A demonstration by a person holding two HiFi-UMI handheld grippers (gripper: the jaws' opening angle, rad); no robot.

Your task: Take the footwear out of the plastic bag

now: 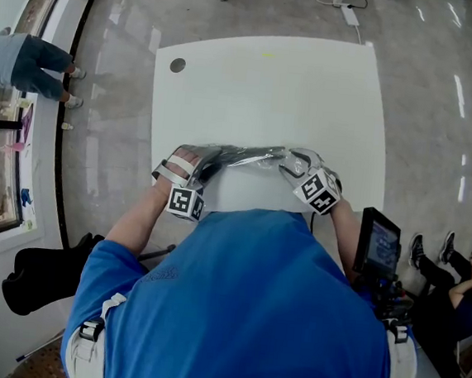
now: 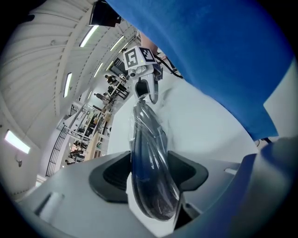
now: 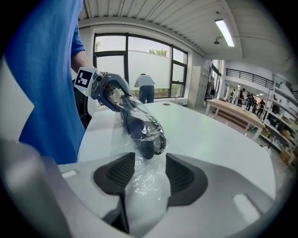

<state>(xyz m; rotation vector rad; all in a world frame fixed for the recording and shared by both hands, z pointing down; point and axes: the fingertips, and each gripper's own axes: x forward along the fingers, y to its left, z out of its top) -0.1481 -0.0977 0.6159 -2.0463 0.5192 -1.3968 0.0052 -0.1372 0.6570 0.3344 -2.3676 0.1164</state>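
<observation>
Bag hangs just above the table, at its 6 o'clock edge, close to the person's chest. It is stretched between the two grippers, 9 to 3 o'clock.

Left gripper: jaws about half apart, clamped on the dark shoe through the film, with both pads bearing on it.

Right gripper: jaws wide apart. Slack clear film lies between the pads, and neither pad appears to press on it. The shoe's end sits just past them at 12 o'clock.

Handling, as judged: the load is light. The shoe looks flat and somewhat flexible, firm enough to pinch through the plastic. The film is thin, crinkly and slick, so it is likely to slide off the pads unless bunched.

Best holds: empty film at the 3 o'clock end for pulling the bag away, and the shoe body at 9 o'clock as anchor. I cannot tell which end is the bag's mouth.
</observation>
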